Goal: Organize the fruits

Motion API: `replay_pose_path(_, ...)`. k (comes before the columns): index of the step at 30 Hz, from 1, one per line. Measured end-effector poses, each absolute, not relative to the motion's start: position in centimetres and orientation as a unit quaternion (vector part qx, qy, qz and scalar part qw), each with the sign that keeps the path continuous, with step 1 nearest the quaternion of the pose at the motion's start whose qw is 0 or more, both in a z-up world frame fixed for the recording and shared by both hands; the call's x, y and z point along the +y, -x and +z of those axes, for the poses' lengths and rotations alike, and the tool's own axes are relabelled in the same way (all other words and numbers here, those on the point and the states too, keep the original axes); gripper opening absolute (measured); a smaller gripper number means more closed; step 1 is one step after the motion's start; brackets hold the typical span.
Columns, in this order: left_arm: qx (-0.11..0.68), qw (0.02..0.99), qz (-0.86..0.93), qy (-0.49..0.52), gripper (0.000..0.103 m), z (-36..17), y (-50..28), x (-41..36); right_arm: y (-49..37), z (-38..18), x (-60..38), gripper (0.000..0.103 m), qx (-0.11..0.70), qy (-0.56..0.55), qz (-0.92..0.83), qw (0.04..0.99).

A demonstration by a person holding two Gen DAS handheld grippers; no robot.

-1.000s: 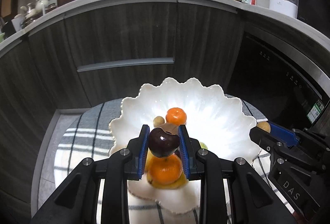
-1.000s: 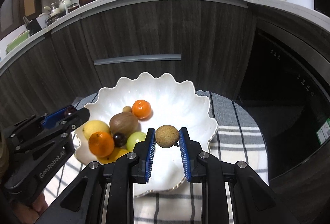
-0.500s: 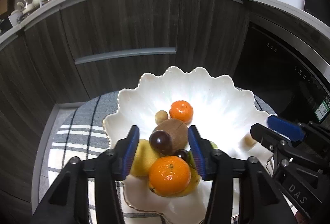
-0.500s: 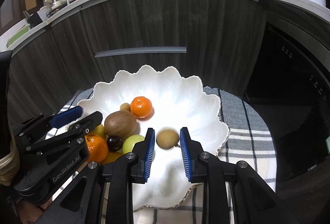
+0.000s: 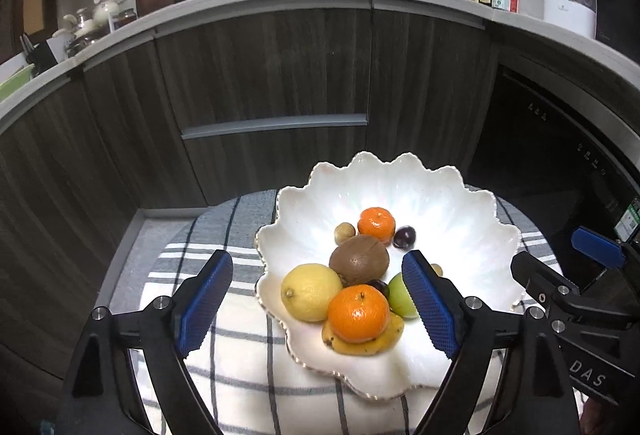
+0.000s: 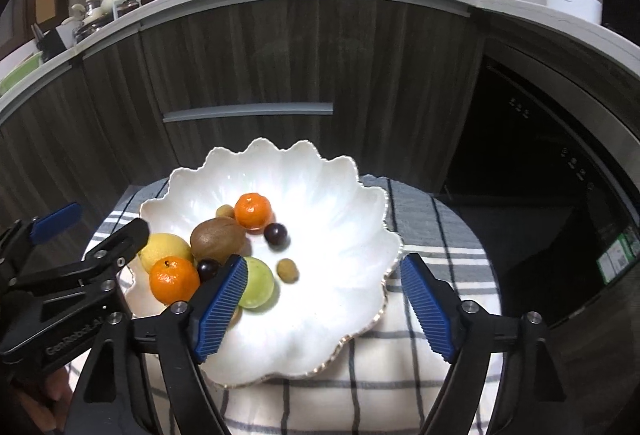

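We see the fruits clustered in the left half of the bowl (image 6: 328,171), which sits on the cloth (image 6: 440,235).

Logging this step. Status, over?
Left gripper open, empty. Right gripper open, empty. Fruits all in white bowl. Nothing blocking.

The scalloped white bowl (image 6: 352,171) is holding ten fruits in all. Two tangerines are showing: one far (image 6: 253,211), one near (image 6: 174,280). Two dark plums are lying there, one in the open (image 6: 275,234) and one half-hidden among the pile (image 6: 208,269). Two small tan longans are sitting apart (image 6: 225,211) (image 6: 287,270). One lemon (image 5: 311,291), one kiwi (image 6: 218,239), one green fruit (image 6: 257,283) and one yellow-orange fruit (image 5: 390,333) under the near tangerine are completing the count.
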State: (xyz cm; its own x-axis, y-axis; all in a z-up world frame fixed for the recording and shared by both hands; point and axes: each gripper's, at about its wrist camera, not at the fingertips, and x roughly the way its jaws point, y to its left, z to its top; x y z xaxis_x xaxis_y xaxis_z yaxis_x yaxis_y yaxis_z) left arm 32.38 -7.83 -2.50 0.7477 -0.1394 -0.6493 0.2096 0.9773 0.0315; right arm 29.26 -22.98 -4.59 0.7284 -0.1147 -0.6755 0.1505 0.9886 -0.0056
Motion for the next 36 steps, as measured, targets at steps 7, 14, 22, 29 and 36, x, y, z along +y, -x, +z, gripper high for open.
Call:
replay_pose_path(7,0.334,0.938,-0.086,-0.046,0.092,0.1,-29.0,-6.9,-26.2,-2.4,-22.9,0.08,0.354,-0.028,-0.081,0.931)
replay_pose_path(14,0.327,0.94,-0.082,-0.047,0.092,2.1,-25.5,-6.4,-22.7,0.0,-22.3,0.08,0.342,-0.021,-0.086,0.936)
replay_pose_path(22,0.309,0.947,-0.074,-0.039,0.092,4.0,-22.0,-5.4,-19.5,1.8,-21.5,0.08,0.32,-0.014,-0.087,0.943)
replay_pose_path(29,0.302,0.95,-0.068,-0.032,0.092,4.7,-19.3,-4.8,-17.1,2.5,-21.2,0.081,0.309,-0.023,-0.083,0.947)
replay_pose_path(36,0.304,0.95,-0.068,-0.021,0.092,4.9,-16.6,-4.3,-14.3,3.5,-20.9,0.081,0.298,-0.024,-0.082,0.951)
